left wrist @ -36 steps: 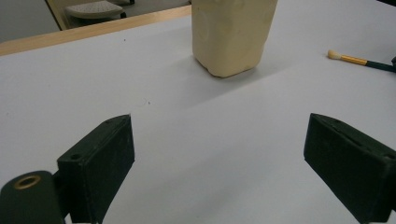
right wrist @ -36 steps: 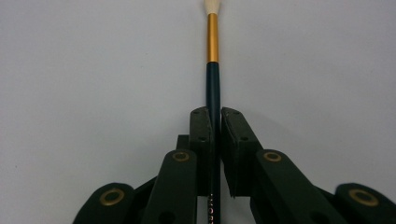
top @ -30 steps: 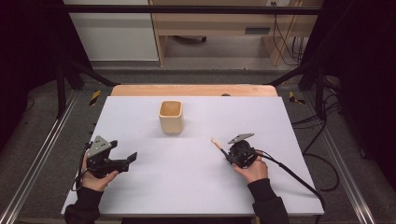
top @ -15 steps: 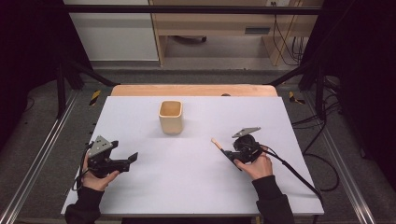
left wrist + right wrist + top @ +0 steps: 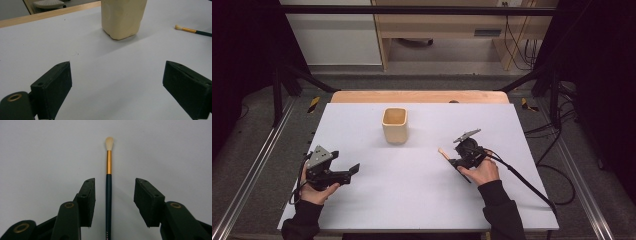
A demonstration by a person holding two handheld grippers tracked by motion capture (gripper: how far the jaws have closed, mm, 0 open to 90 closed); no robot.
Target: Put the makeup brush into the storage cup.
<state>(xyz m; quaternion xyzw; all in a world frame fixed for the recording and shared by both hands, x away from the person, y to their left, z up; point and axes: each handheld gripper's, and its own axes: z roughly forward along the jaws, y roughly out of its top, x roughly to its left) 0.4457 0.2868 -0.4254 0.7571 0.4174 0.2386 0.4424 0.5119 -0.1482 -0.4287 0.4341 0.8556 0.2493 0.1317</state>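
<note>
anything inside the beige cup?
From the high view the cup stands open-topped, with only its pale inner walls on show. Its bottom is hidden by the near rim, so something small could lie there.

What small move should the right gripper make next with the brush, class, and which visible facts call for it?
Probably lower slightly and close on the brush. The right gripper has just been opening its jaws; the dark handle lies between them on the table, with gaps either side, unpressed. The cup stands open-topped beyond, a likely destination.
</note>
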